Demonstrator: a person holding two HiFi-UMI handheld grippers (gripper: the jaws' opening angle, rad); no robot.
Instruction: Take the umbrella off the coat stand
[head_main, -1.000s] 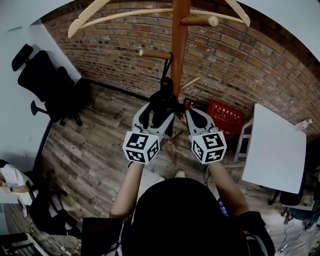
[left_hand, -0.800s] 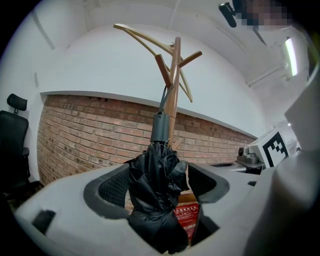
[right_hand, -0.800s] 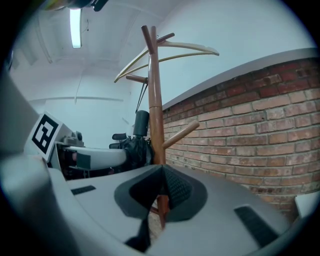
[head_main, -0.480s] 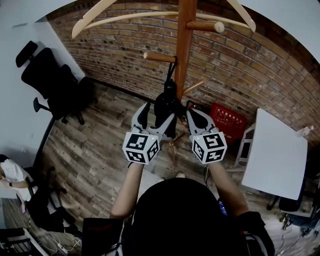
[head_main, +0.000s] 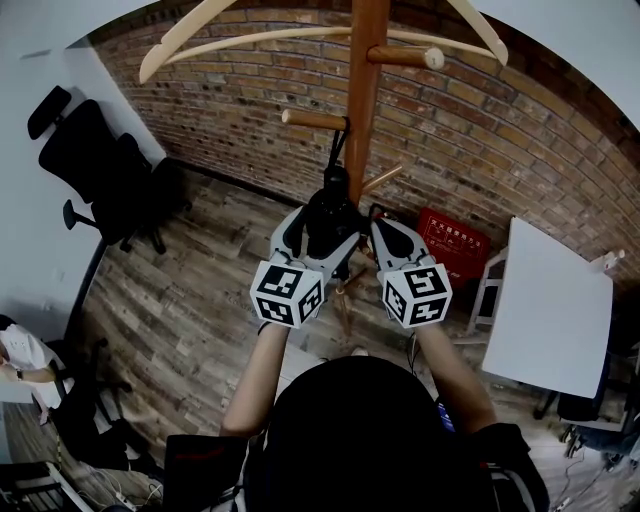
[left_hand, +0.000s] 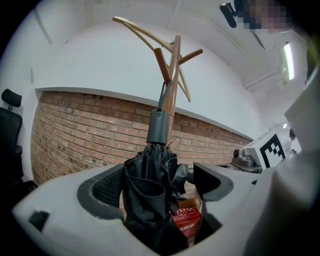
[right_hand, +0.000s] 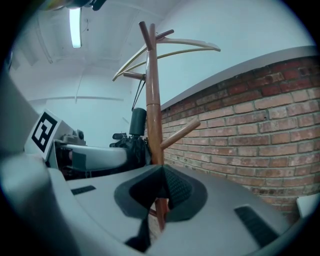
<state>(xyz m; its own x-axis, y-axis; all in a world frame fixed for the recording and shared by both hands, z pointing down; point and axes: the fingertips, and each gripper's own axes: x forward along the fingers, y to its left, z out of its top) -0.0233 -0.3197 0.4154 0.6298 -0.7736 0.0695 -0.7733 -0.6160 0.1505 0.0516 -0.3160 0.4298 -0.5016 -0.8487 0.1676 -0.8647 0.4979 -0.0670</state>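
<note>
The left gripper's (head_main: 314, 236) jaws have just been opening around the umbrella (head_main: 329, 212). Otherwise both grippers sit about where they were a second ago, and the umbrella hangs in the same place.

In the left gripper view the left gripper's (left_hand: 160, 183) jaws are spread wide, with the folded black umbrella (left_hand: 150, 200) upright between them. The fabric lies against the left pad, and a gap shows at the right one. The umbrella's strap loops over a peg (head_main: 312, 120) of the wooden coat stand (head_main: 365, 100).

The right gripper (head_main: 386, 232) is just beside the umbrella. In its own view the right gripper's (right_hand: 161, 172) jaws are pressed together with nothing in them.

A red crate (head_main: 455, 240) on the floor by the brick wall (head_main: 500, 130) carries white print too small to read. No brand shows on the umbrella.
</note>
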